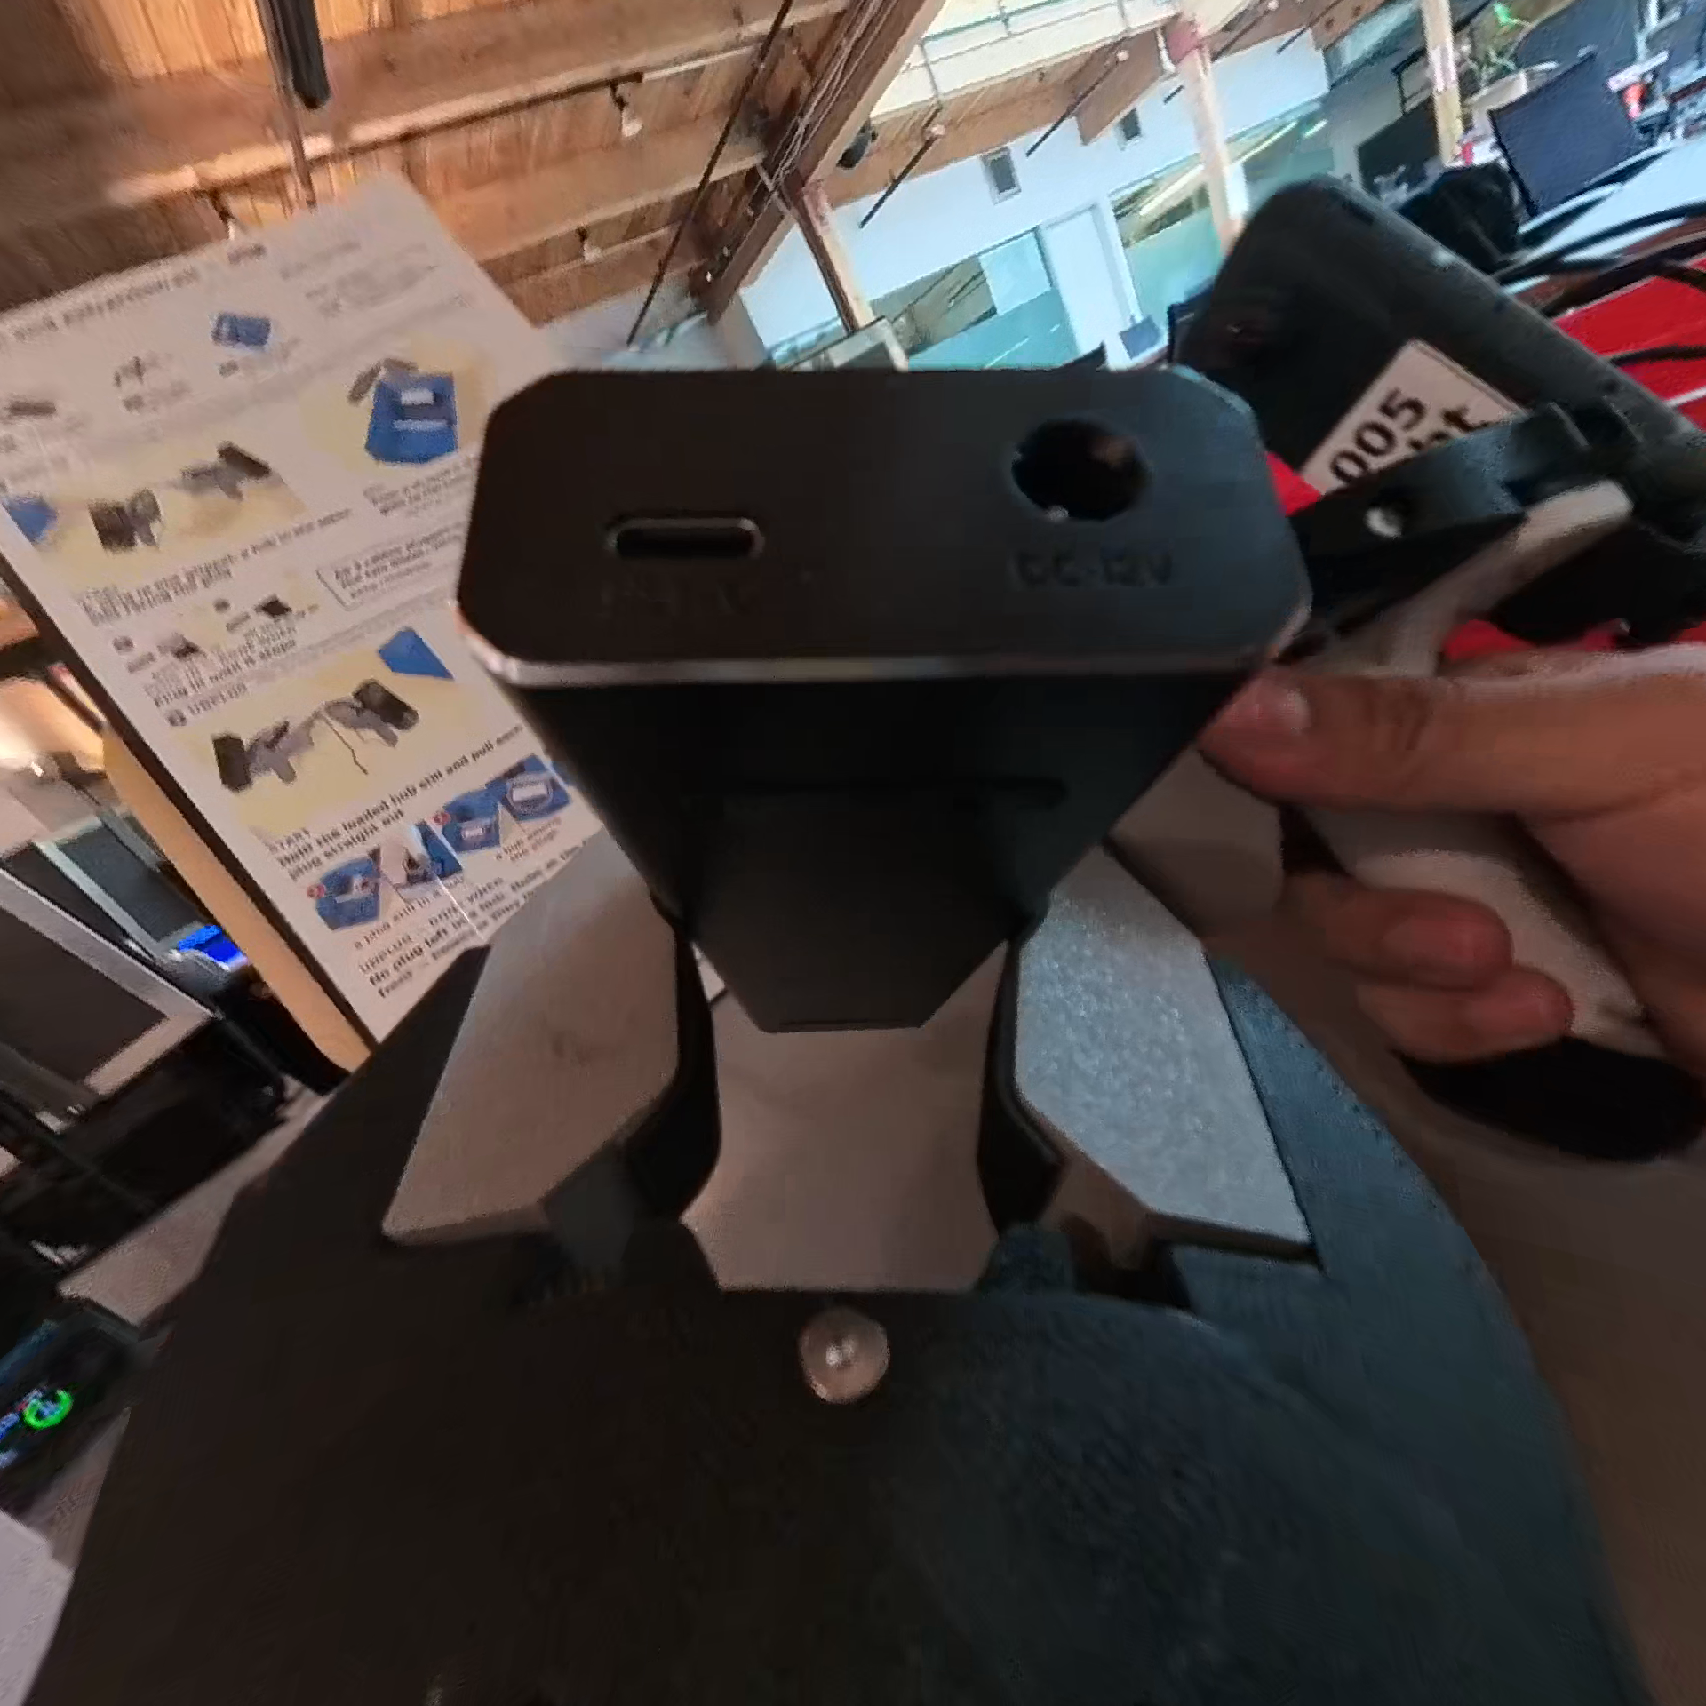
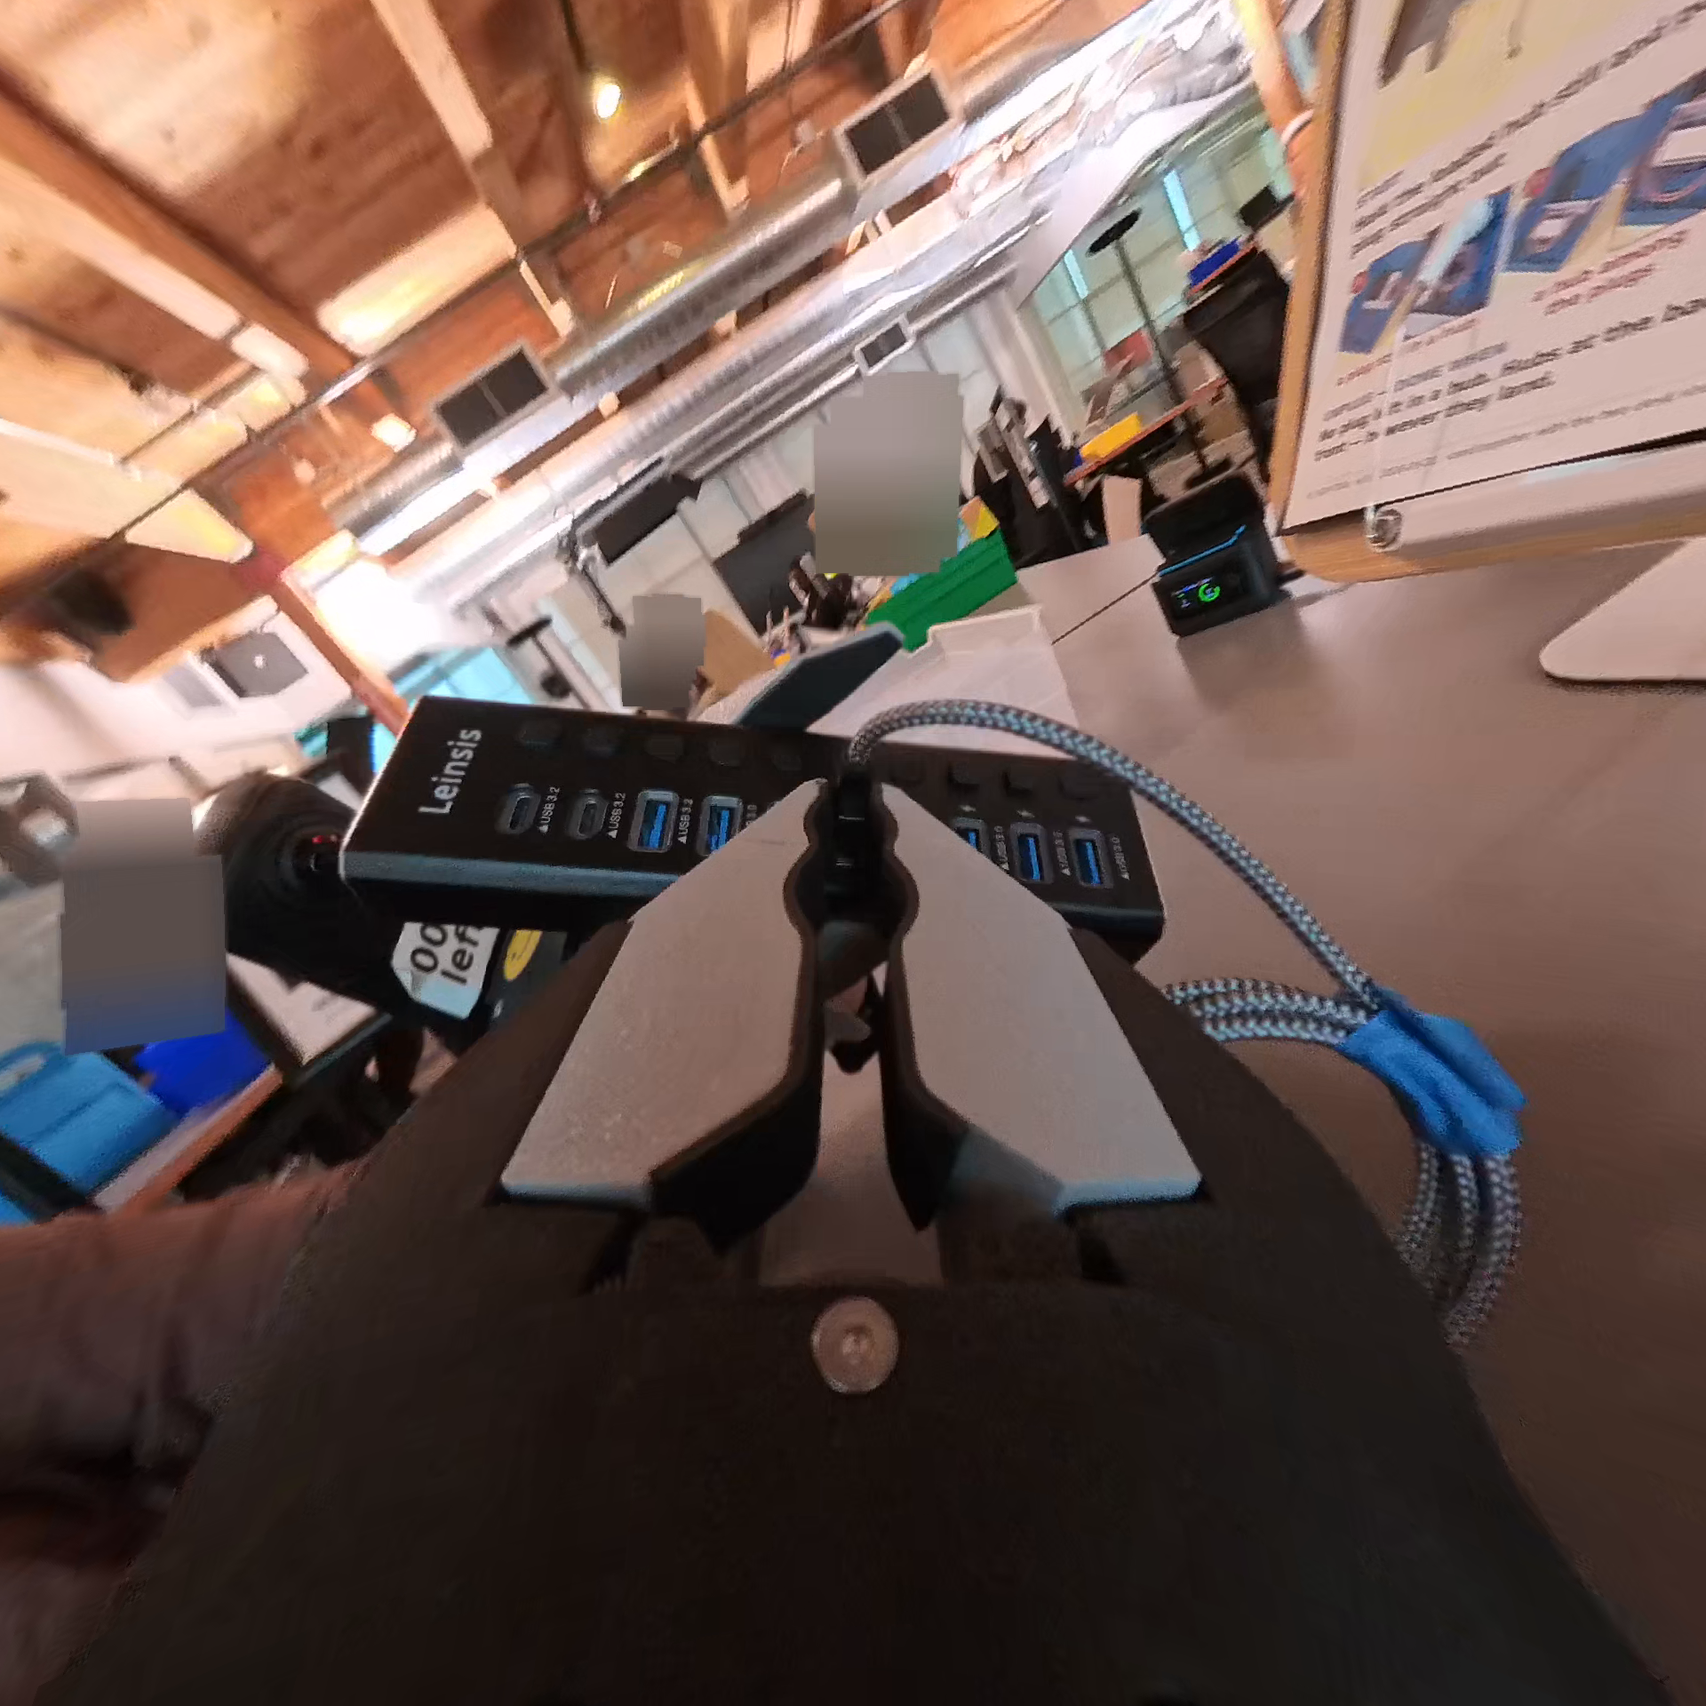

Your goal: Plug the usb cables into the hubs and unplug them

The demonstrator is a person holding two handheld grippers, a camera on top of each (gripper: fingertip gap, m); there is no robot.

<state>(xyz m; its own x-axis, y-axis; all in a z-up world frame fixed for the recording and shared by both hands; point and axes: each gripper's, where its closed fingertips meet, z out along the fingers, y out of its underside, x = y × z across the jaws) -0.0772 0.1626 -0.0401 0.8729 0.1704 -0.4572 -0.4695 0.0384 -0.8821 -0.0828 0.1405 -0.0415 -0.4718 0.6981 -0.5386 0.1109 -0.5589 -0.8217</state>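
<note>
My left gripper [image 1: 845,932] is shut on a black USB hub [image 1: 877,554] and holds it in the air. The hub's end face, with a small oval port and a round socket, points at the camera. In the right wrist view the hub [image 2: 554,812] shows its long row of blue ports. My right gripper [image 2: 845,812] is shut on the black plug [image 2: 849,801] of a grey braided cable [image 2: 1200,803]. The plug sits at the middle of the port row; my fingers hide whether it is seated. The right gripper [image 1: 1440,554] and a hand [image 1: 1477,738] show beside the hub.
The cable's coil, bound with a blue tie [image 2: 1440,1080], hangs over the grey table [image 2: 1339,720]. An instruction poster on a board [image 2: 1523,277] and a white monitor foot [image 2: 1634,628] stand at the right. A small black device with a lit screen [image 2: 1209,572] sits behind. The tips of both grippers are at nearly the same place.
</note>
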